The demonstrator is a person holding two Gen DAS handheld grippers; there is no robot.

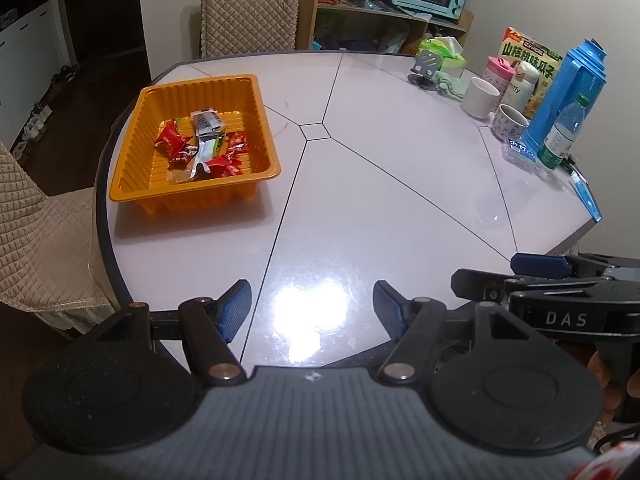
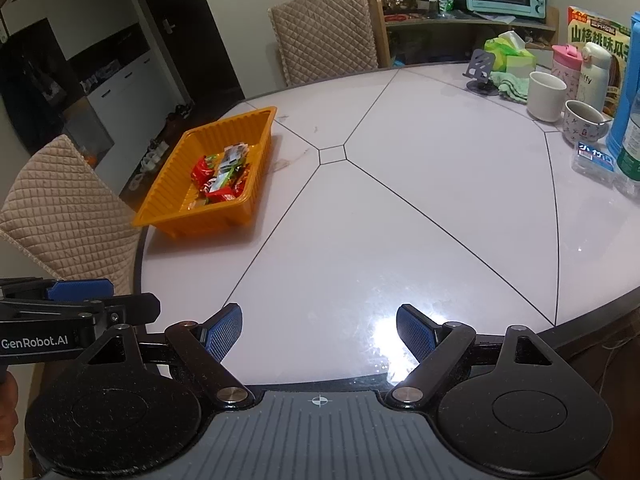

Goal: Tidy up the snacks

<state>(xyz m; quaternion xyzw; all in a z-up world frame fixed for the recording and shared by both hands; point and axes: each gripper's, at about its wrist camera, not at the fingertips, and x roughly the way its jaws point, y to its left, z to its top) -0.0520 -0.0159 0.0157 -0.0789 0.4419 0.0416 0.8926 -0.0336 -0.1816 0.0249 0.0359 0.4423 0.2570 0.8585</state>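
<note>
A: Where are the snacks?
B: Heaped in the orange tray (image 1: 132, 184) at the desk's (image 1: 380, 184) left edge; wrappers (image 1: 200, 144) overlap, labels unreadable.
A: The tools?
B: Left tool (image 1: 312, 304) and right tool (image 2: 318, 330) both spread, empty.

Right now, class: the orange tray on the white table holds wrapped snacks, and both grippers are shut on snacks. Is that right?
Not quite. The left gripper and right gripper are open and empty, as each wrist view shows. The orange tray does hold wrapped snacks on the white table.
</note>
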